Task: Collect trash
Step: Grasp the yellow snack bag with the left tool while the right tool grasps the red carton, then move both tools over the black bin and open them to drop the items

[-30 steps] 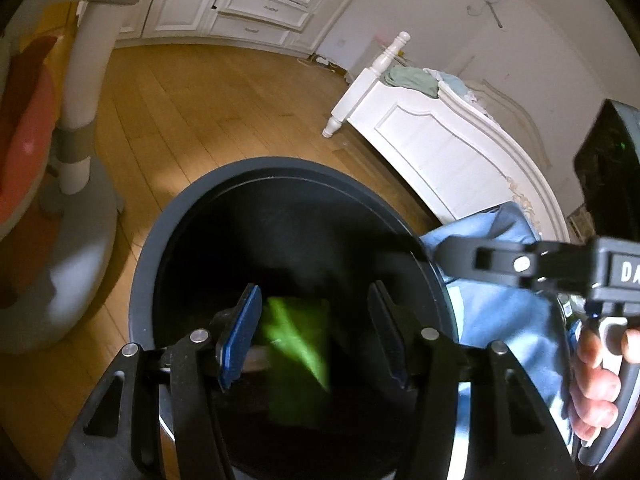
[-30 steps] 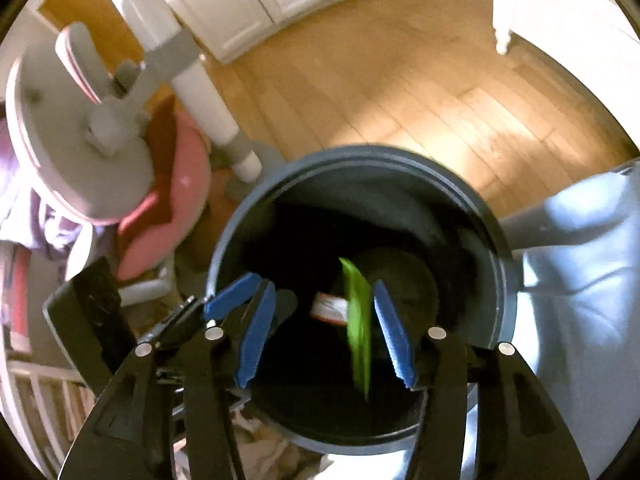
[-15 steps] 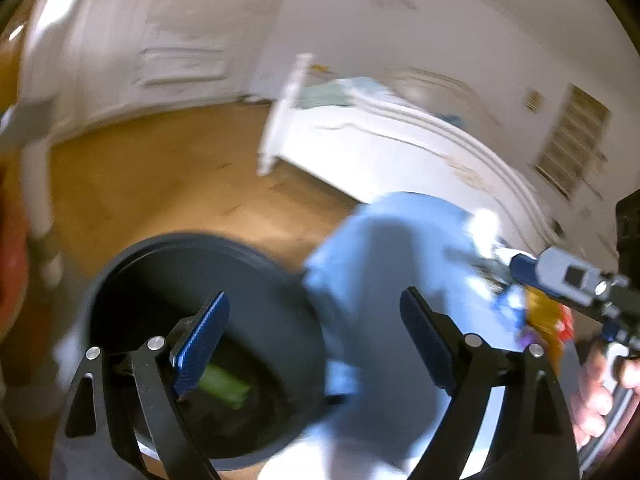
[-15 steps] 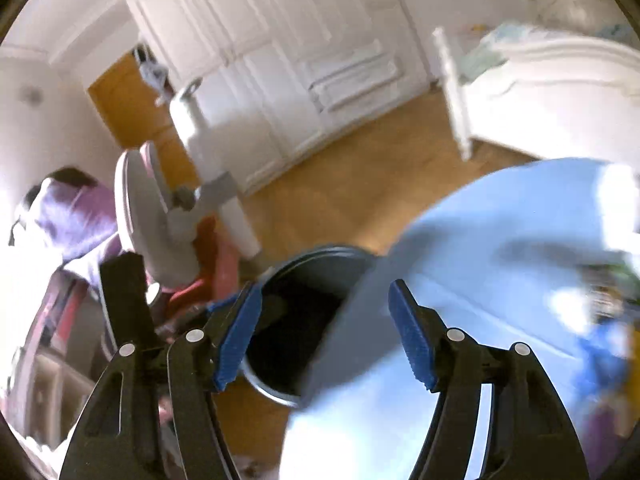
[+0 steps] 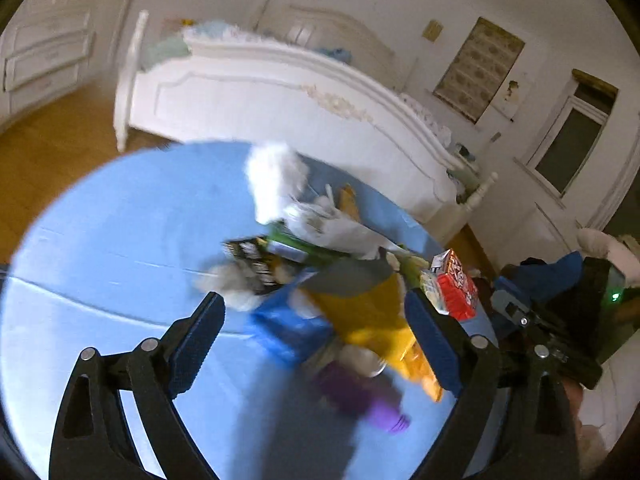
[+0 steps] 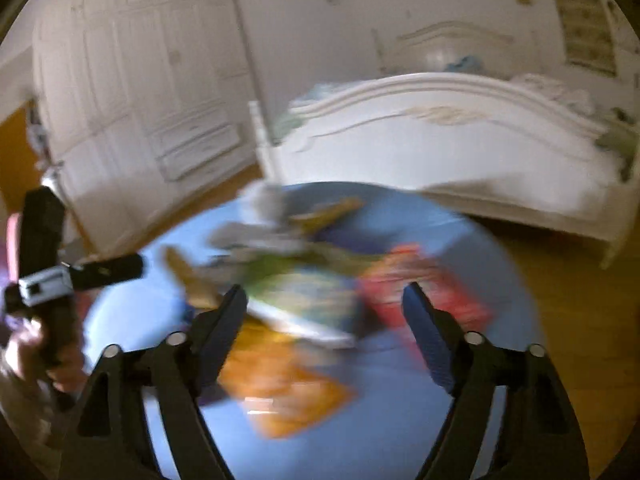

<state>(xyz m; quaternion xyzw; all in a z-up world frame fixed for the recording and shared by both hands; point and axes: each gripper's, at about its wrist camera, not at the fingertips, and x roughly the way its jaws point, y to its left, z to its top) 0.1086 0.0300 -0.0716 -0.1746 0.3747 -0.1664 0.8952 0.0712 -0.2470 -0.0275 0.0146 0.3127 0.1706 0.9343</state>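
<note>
A round table with a light blue cloth point(image 5: 120, 248) carries a pile of trash. In the left wrist view I see white crumpled paper point(image 5: 276, 184), a black printed packet point(image 5: 252, 260), a yellow wrapper point(image 5: 372, 316), a blue packet point(image 5: 288, 328), a purple item point(image 5: 360, 396) and a red carton point(image 5: 456, 284). My left gripper point(image 5: 316, 340) is open and empty above the pile. My right gripper point(image 6: 324, 328) is open and empty over the blurred pile, with an orange wrapper point(image 6: 280, 384) and a red packet point(image 6: 416, 284) below it. The table also shows in the right wrist view point(image 6: 384, 432).
A white bed point(image 5: 280, 96) stands behind the table, also in the right wrist view point(image 6: 440, 136). White wardrobes point(image 6: 152, 80) line the far wall. Wooden floor point(image 6: 572, 280) lies around the table. The other gripper shows at the right point(image 5: 560, 320) and left point(image 6: 44, 276) edges.
Both grippers have swung up and away from the dark bin, where a green wrapper dropped in, to over the blue table's trash pile. The bin is out of view. Both jaws opened wider.
</note>
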